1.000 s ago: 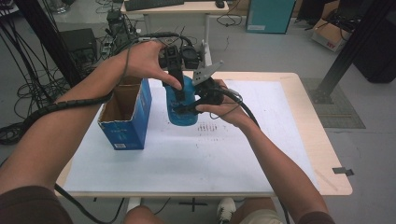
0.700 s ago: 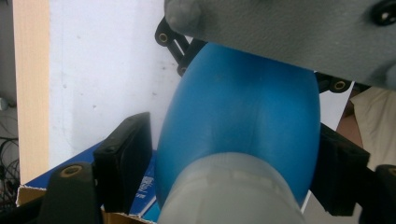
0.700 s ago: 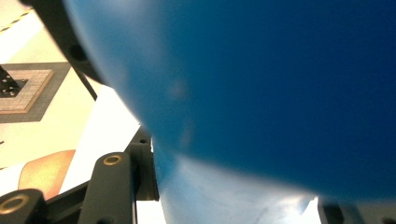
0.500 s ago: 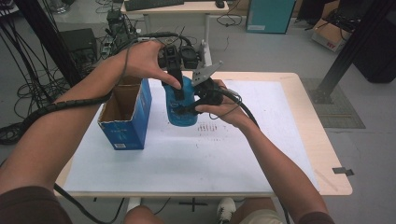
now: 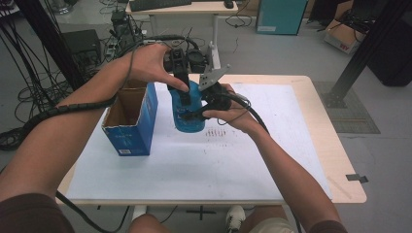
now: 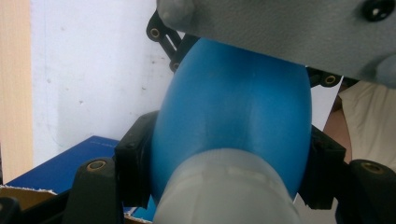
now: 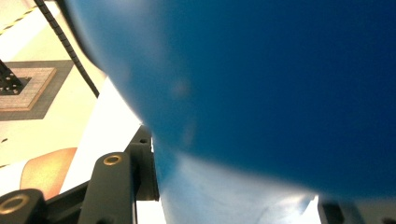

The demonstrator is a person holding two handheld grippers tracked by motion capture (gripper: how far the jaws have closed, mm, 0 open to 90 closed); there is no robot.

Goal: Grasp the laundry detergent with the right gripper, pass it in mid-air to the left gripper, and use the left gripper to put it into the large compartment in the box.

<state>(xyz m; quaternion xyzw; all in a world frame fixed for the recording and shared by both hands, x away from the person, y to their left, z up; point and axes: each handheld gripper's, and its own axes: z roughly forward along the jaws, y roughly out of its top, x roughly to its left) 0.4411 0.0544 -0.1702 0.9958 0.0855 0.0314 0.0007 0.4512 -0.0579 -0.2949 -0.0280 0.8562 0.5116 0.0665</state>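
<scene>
grey floor [image 5: 291,53], desk [image 5: 194,8], cables [image 5: 29,92]

A light wooden desk [image 5: 340,160] carries a white sheet [image 5: 194,170] over most of its top. An open blue cardboard box [image 5: 133,121] stands on the sheet near the left edge. A blue bottle [image 5: 189,116] is just beside it, toward the far edge.

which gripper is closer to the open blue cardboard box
Left. The left gripper clamps the top of the blue bottle just beside the box; the right gripper grips the bottle's far side, away from the box.
</scene>
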